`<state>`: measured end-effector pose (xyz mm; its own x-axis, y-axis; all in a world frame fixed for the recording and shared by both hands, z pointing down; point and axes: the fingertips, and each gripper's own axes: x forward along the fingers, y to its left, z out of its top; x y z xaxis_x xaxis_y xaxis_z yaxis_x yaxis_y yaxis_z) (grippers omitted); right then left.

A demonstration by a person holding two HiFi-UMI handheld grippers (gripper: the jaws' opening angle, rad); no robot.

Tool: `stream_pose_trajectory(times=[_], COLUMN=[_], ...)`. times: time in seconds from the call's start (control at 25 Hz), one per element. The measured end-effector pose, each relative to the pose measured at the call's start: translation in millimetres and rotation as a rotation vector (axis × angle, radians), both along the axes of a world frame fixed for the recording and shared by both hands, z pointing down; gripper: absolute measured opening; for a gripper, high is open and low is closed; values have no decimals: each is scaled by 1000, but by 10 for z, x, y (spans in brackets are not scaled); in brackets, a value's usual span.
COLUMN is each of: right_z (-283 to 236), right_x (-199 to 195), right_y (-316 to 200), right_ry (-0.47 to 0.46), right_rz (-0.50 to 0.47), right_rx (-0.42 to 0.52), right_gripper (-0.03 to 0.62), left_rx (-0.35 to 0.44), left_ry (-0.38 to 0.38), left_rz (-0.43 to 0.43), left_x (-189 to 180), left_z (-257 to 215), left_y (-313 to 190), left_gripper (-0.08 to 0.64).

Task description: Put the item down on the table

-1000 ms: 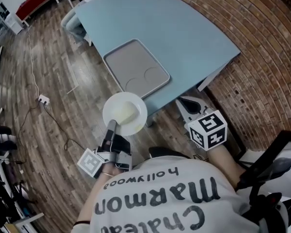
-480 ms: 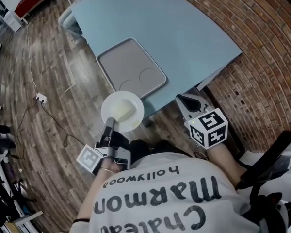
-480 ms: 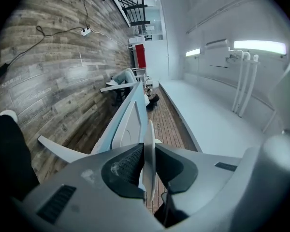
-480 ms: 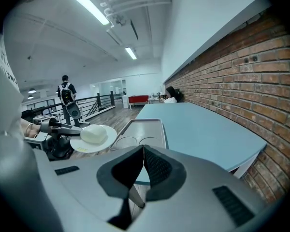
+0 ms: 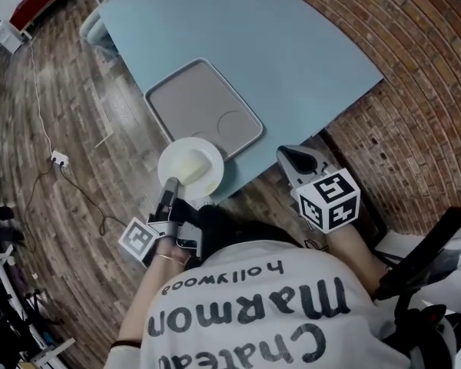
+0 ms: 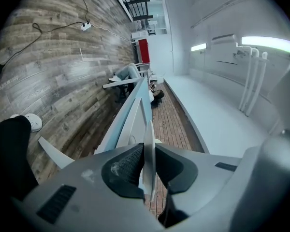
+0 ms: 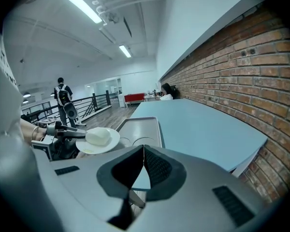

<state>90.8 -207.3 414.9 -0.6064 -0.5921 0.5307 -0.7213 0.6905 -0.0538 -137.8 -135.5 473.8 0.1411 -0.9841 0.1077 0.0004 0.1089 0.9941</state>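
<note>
A white plate (image 5: 190, 167) with a pale lump of food (image 7: 98, 137) on it hangs over the near edge of the light blue table (image 5: 292, 60). My left gripper (image 5: 171, 191) is shut on the plate's rim; in the left gripper view the plate (image 6: 149, 151) shows edge-on between the jaws. The plate overlaps the near corner of a grey tray (image 5: 202, 106) on the table. My right gripper (image 5: 296, 160) sits off the table's near right edge, shut with nothing in it, its jaws closed together in the right gripper view (image 7: 144, 164).
A brick wall (image 5: 415, 91) runs along the table's right side. Wood floor with a cable and power strip (image 5: 59, 158) lies to the left. A chair (image 5: 100, 29) stands at the table's far left corner. A person (image 7: 63, 100) stands far off by a railing.
The plate in my left gripper has moved forward from over the floor to above the table's near edge and the tray's corner. The right gripper has stayed put.
</note>
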Motion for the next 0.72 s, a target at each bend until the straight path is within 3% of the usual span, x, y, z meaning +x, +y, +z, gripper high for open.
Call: stream_pose_trajectory(times=[0.72], right_z=[127], right_x=[-244], right_y=[-146], right_ry=[-1], right_rz=[14], right_rx=[-33], right_gripper=[9], left_rx=[-121], left_ry=[-15], left_rz=[93], left_x=[-96], left_z=[326], left_y=[-183], left_gripper=[43])
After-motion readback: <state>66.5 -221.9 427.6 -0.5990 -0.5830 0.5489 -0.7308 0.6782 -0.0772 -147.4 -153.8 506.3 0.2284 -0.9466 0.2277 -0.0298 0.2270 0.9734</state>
